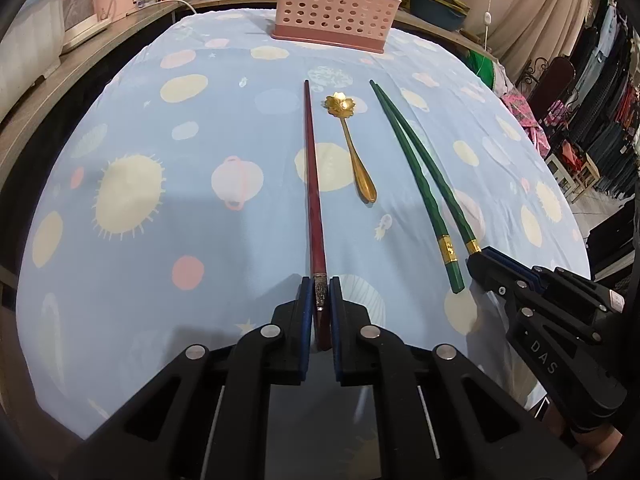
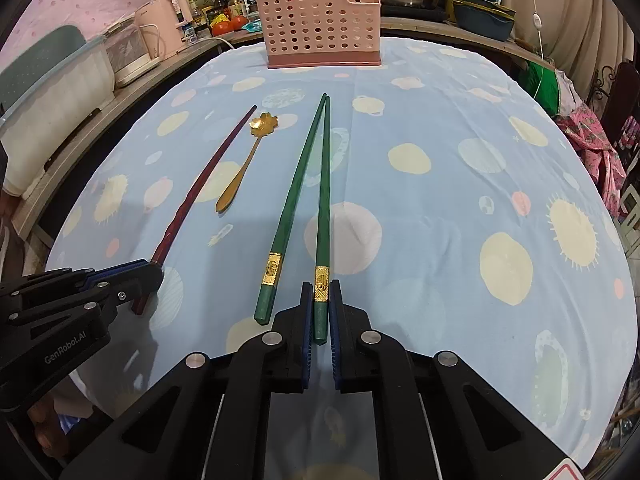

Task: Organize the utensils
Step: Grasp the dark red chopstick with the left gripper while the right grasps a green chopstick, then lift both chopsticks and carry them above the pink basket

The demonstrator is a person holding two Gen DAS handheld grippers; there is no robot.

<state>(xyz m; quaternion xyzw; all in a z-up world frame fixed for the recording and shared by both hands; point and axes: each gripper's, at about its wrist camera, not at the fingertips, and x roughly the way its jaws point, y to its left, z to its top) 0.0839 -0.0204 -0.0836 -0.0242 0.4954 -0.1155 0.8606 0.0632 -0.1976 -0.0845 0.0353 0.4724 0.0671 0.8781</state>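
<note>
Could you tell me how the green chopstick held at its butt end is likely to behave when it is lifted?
The green chopstick looks rigid, so it should stay straight. The right gripper is shut on its very end, so the long free length will probably droop or pivot. Its glossy finish may let it slip between the pads.

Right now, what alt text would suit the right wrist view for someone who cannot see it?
The right gripper has its jaws shut on one green chopstick lying on a planet-print tablecloth. Its twin, a gold spoon and a red chopstick lie left; a pink basket stands beyond.
</note>
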